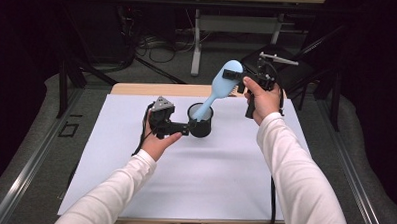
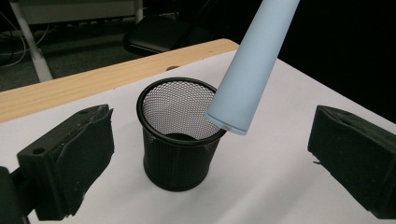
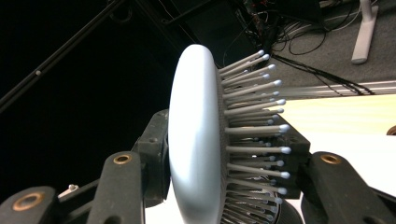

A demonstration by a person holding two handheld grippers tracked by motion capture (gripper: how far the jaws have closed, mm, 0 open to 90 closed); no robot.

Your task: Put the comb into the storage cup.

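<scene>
1. The right gripper (image 1: 236, 75) is raised above the far right part of the tabletop (image 1: 194, 177), and its fingers (image 3: 152, 158) are clenched on the head of a pale blue hairbrush (image 1: 218, 87).
2. In the right gripper view the brush head (image 3: 194, 140) stands on edge between the two fingers, smooth back to the left and bristles (image 3: 254, 135) pointing right.
3. The brush slants down and to the left from that grip; its handle end (image 2: 227, 122) sits at the rim of a black mesh cup (image 1: 200, 121), just above the near right edge of the opening.
4. Whether the handle touches the rim cannot be told.
5. The cup stands upright on the white sheet (image 1: 135, 140) that covers the tabletop, near its far middle.
6. The left gripper (image 1: 191, 127) is held low and level, just left of the cup, pointing at it.
7. Its fingers (image 2: 79, 158) are released and spread wide; in the left gripper view the cup (image 2: 180, 140) stands beyond and between them, touched by neither.
8. A strip of bare wood (image 2: 93, 81) shows behind the sheet.
</scene>
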